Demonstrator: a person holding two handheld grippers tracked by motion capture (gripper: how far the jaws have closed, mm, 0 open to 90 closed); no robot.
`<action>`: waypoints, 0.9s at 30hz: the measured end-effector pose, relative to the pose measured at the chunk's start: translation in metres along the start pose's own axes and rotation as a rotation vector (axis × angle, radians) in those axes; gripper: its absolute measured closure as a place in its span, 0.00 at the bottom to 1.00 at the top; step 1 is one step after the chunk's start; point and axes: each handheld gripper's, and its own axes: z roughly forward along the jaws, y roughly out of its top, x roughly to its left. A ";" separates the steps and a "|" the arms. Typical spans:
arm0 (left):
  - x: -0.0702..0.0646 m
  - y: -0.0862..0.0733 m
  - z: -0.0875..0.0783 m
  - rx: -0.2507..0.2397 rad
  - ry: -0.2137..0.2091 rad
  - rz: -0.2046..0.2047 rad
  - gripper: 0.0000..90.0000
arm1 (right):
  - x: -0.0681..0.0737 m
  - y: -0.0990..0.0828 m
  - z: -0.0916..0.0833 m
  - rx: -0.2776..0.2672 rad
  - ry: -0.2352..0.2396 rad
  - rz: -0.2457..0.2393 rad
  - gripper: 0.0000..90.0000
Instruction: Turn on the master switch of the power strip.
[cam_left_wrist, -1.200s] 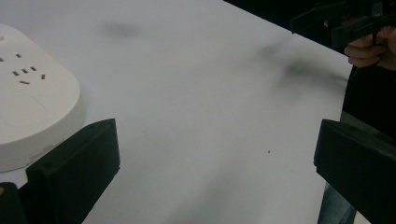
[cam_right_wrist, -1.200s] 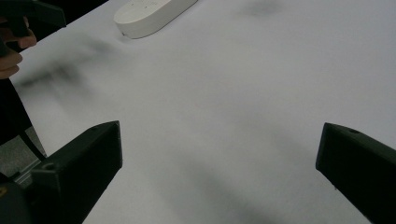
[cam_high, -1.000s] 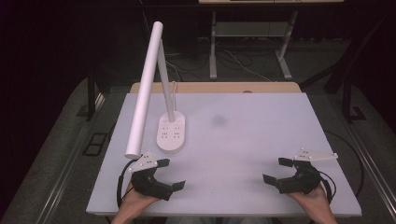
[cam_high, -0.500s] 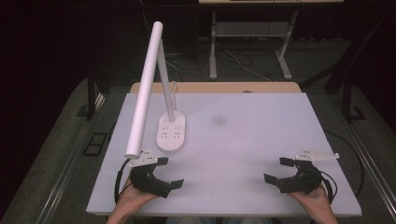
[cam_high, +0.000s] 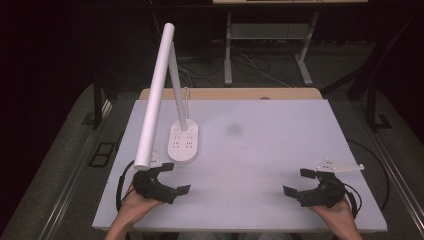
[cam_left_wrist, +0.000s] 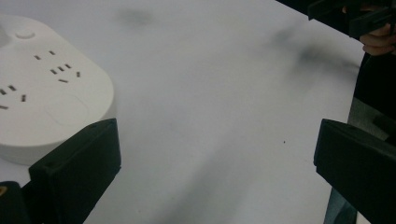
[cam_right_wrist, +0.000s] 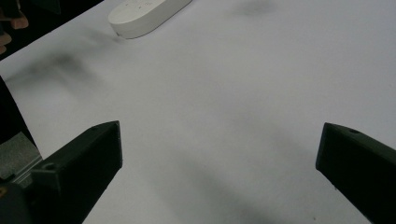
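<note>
A white desk lamp stands at the table's left: its oval base carries socket slots, a thin stem rises from it, and a long tube head slants forward over the near left. The base lies just ahead of my left gripper and far off in the right gripper view. My left gripper rests open near the front left edge, below the tube's end, nothing between its jaws. My right gripper rests open near the front right, empty, also seen as.
The white table has a faint dark smudge near its middle. A wooden edge shows behind it. Desk legs and cables stand on the dark floor beyond. The other gripper shows at the left gripper view's top right.
My left gripper has shifted slightly toward the front edge. The right gripper and lamp have not moved.
</note>
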 end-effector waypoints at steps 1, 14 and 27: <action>0.001 0.001 -0.001 -0.002 0.002 -0.002 0.00 | 0.000 0.000 0.000 0.001 -0.001 -0.002 0.00; 0.022 0.017 -0.007 0.016 0.032 0.002 0.00 | -0.002 -0.001 -0.001 -0.001 -0.004 0.004 0.00; 0.035 0.029 -0.006 0.061 0.041 0.007 0.01 | -0.004 -0.001 -0.003 -0.012 -0.021 0.013 0.00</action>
